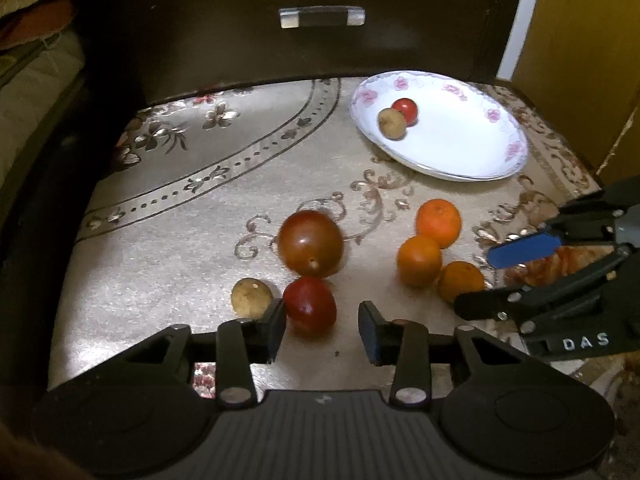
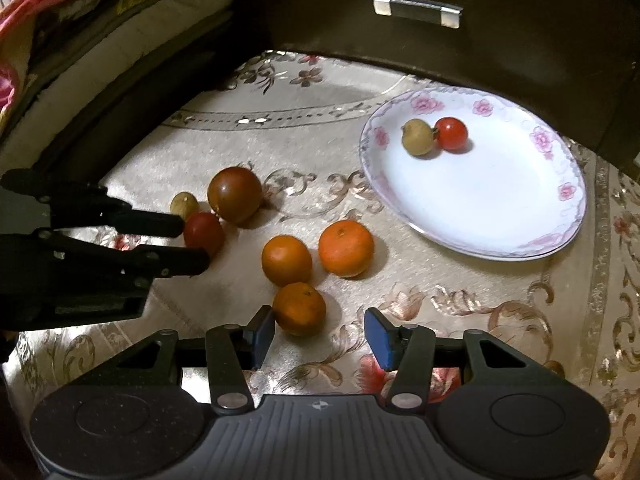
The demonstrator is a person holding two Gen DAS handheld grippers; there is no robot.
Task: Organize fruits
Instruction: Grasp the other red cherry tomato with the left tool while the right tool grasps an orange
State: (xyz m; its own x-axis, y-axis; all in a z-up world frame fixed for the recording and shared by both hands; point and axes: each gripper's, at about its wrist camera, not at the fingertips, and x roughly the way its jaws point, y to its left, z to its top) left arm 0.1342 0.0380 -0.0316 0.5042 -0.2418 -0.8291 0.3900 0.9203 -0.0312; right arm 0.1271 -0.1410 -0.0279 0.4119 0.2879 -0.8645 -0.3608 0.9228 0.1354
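Note:
My left gripper (image 1: 323,330) is open around a small red tomato (image 1: 310,302), which touches only the left finger. A tan round fruit (image 1: 251,298) and a big dark red tomato (image 1: 310,244) lie close by. My right gripper (image 2: 320,336) is open around the nearest of three oranges (image 2: 299,308), which rests against its left finger; the other two oranges (image 2: 286,260) (image 2: 346,247) lie just beyond. The white flowered plate (image 2: 480,208) at the far right holds a small red tomato (image 2: 451,133) and a tan fruit (image 2: 418,137).
A patterned beige cloth (image 1: 180,240) covers the table. A dark wooden drawer front with a metal handle (image 1: 322,17) rises behind it. Folded bedding (image 2: 60,20) lies off the left edge, and a yellow panel (image 1: 580,60) stands at the right.

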